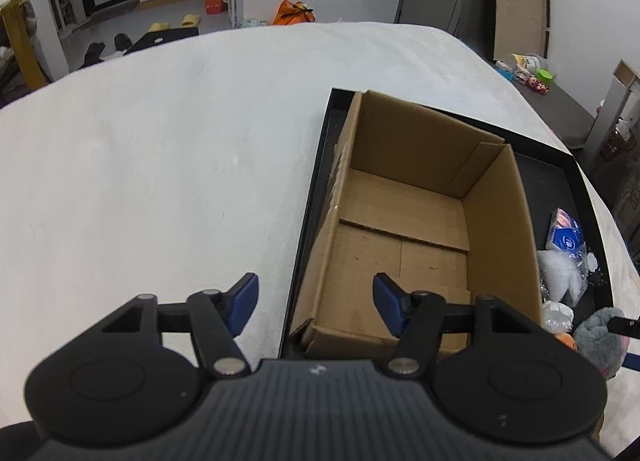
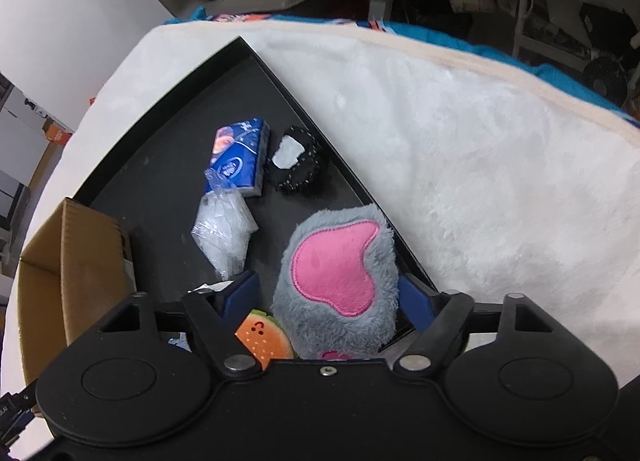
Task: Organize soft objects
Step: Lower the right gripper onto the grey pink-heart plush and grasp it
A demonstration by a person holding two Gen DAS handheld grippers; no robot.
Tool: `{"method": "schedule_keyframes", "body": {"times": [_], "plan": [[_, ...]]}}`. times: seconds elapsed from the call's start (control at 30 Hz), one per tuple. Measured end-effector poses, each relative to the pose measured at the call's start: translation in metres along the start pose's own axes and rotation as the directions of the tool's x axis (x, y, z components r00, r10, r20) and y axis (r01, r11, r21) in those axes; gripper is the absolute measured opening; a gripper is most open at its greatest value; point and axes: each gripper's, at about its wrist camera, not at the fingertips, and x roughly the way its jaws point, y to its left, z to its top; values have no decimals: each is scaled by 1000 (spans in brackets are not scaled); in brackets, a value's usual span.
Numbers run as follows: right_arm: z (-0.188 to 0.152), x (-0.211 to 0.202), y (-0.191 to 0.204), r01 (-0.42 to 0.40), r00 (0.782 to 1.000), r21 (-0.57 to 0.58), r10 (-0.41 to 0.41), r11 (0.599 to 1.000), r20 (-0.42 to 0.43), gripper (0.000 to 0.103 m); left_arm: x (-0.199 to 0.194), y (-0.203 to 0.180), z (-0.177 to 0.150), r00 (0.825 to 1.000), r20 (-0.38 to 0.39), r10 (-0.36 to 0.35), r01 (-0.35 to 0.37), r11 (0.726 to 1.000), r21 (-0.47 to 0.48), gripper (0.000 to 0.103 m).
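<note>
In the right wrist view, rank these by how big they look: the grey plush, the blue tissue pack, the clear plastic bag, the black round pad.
Largest to smallest:
1. grey plush, though it sits closest to the camera
2. clear plastic bag and blue tissue pack, too alike to rank
3. black round pad

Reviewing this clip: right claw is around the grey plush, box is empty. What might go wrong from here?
1. The right claw straddles the bulky grey plush; the wide, soft body may slip or squeeze out.
2. The orange toy lies against the plush and might get dragged along.
3. The cardboard box has tall walls; the plush may catch its rim.
</note>
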Motion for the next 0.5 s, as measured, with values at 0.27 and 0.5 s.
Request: {"method": "schedule_keyframes", "body": {"times": [0.27,0.5], "plan": [[-2,0,2,22,1000,-4,-22,1000,10,50,16,5,-5,999,-30,-11,11,1000,-14,22],[-5,-18,9,-9,998,-49,12,999,59,50,12,6,-8,999,-12,-38,38,999,-18,12]]}}
